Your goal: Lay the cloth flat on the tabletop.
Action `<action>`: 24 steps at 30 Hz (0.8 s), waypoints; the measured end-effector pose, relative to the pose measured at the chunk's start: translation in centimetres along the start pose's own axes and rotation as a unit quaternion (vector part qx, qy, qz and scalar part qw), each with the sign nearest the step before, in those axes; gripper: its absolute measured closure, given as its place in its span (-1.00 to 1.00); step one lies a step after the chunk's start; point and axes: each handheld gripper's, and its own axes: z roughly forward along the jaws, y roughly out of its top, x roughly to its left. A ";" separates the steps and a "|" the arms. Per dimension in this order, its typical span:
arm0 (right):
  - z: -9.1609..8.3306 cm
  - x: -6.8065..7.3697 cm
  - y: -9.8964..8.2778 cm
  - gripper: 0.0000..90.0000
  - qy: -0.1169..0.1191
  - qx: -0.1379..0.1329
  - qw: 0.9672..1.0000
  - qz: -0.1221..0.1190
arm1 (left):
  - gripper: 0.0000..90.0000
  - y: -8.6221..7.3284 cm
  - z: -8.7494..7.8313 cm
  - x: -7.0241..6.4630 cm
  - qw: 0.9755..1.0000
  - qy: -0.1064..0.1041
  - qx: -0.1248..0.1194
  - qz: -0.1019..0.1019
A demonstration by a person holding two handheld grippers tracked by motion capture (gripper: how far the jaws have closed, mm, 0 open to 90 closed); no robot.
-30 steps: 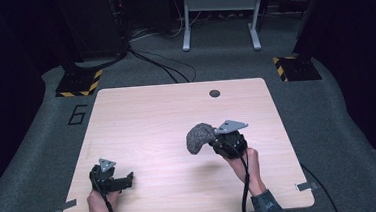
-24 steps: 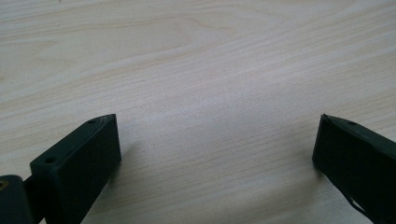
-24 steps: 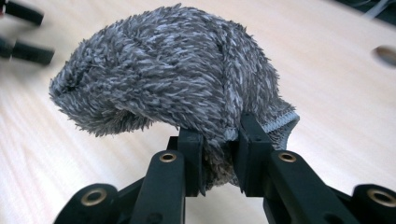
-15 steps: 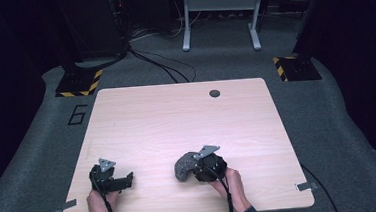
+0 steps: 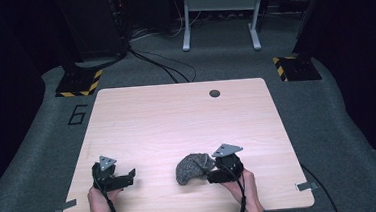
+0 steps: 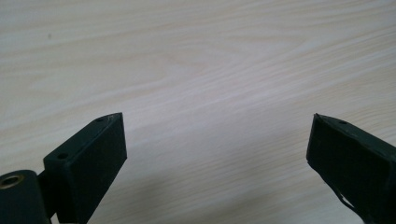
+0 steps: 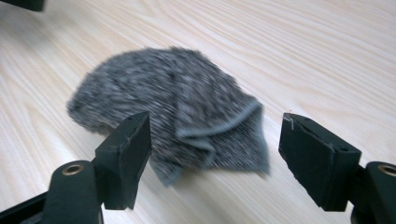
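Right hand-held gripper [image 7: 215, 140], jaws just spreading, shows the grey cloth's [image 7: 187, 112] folded hem unpinched.

Right gripper [image 5: 209, 170] fingers just opening

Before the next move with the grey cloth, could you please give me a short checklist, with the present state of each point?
1. Grey cloth lies on the table: ok.
2. Right gripper has just been opening; pads off the cloth, cloth end between the jaws: ok.
3. Cloth lies flat and unfolded: not ok, it is crumpled.
4. Left gripper open, nothing between its jaws: ok.
5. Left gripper apart from the cloth: ok.
6. Nothing hidden under the cloth: cannot tell.
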 end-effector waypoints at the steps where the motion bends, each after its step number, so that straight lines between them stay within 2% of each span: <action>1: -0.2 -0.3 -0.3 -0.43 -0.003 -0.003 1.000 0.006 | -0.86 0.3 -0.1 -0.5 1.000 -0.007 -0.003 0.006; 2: -0.7 -1.0 -0.7 -0.41 -0.006 -0.008 1.000 0.015 | -0.86 0.9 -0.2 -1.6 1.000 -0.021 -0.009 0.018; 5: -1.1 -1.9 -1.4 -0.38 -0.011 -0.013 0.999 0.030 | -0.85 1.8 -0.3 -3.4 0.998 -0.042 -0.017 0.036; 6: -1.1 -1.9 -1.4 -0.38 -0.011 -0.013 0.999 0.030 | -0.85 1.8 -0.3 -3.4 0.998 -0.042 -0.017 0.036; 7: -1.2 -2.1 -1.6 -0.36 -0.014 -0.013 0.999 0.035 | -0.85 2.1 -0.3 -4.1 0.998 -0.048 -0.019 0.043; 9: -1.4 -2.3 -2.1 -0.33 -0.017 -0.012 0.999 0.042 | -0.83 2.7 -0.5 -5.5 0.996 -0.061 -0.020 0.063; 10: -1.4 -2.3 -2.2 -0.31 -0.016 -0.012 0.999 0.049 | -0.83 3.2 -0.6 -6.9 0.994 -0.072 -0.022 0.084; 11: -1.4 -2.4 -2.3 -0.30 -0.016 -0.012 0.999 0.045 | -0.83 3.5 -0.7 -7.6 0.992 -0.079 -0.022 0.094; 12: -1.4 -2.4 -2.3 -0.30 -0.016 -0.012 0.999 0.045 | -0.82 3.5 -0.7 -7.6 0.992 -0.079 -0.022 0.094; 13: -1.3 -2.5 -2.5 -0.28 -0.015 -0.012 0.998 0.056 | -0.82 3.7 -0.8 -8.3 0.991 -0.085 -0.023 0.101; 14: -1.2 -2.5 -2.6 -0.25 -0.016 -0.014 0.998 0.055 | -0.81 4.1 -1.0 -9.7 0.988 -0.095 -0.027 0.121; 15: -1.2 -2.5 -2.6 -0.25 -0.016 -0.014 0.998 0.055 | -0.80 4.1 -1.0 -9.7 0.988 -0.095 -0.027 0.121; 16: -1.0 -2.5 -2.8 -0.20 -0.015 -0.014 0.998 0.060 | -0.78 4.4 -1.3 -11.1 0.984 -0.106 -0.029 0.140; 17: -0.8 -2.5 -2.8 -0.15 -0.013 -0.015 0.998 0.060 | -0.76 4.6 -1.3 -11.7 0.982 -0.110 -0.029 0.152; 18: -0.8 -2.5 -2.8 -0.15 -0.013 -0.015 0.998 0.060 | -0.73 4.6 -1.3 -11.7 0.982 -0.110 -0.029 0.152; 19: -0.3 -2.5 -2.7 -0.09 -0.011 -0.009 0.998 0.057 | -0.69 4.7 -1.3 -13.0 0.978 -0.120 -0.032 0.167; 20: -0.3 -2.5 -2.7 -0.09 -0.011 -0.009 0.998 0.057 | -0.68 4.7 -1.3 -13.0 0.978 -0.120 -0.032 0.167; 21: 0.0 -2.5 -2.6 -0.05 -0.007 -0.010 0.998 0.057 | -0.68 4.8 -1.3 -13.5 0.977 -0.125 -0.032 0.171; 22: 0.7 -2.3 -2.3 0.07 -0.004 -0.003 0.999 0.052 | -0.64 4.9 -0.9 -14.5 0.973 -0.133 -0.026 0.184; 23: 0.7 -2.3 -2.3 0.07 -0.004 -0.003 0.999 0.052 | -0.61 4.9 -0.9 -14.5 0.973 -0.133 -0.026 0.184; 24: 1.5 -2.0 -1.9 0.18 -0.002 0.003 0.999 0.046 | -0.58 4.9 -0.4 -15.4 0.970 -0.139 -0.016 0.198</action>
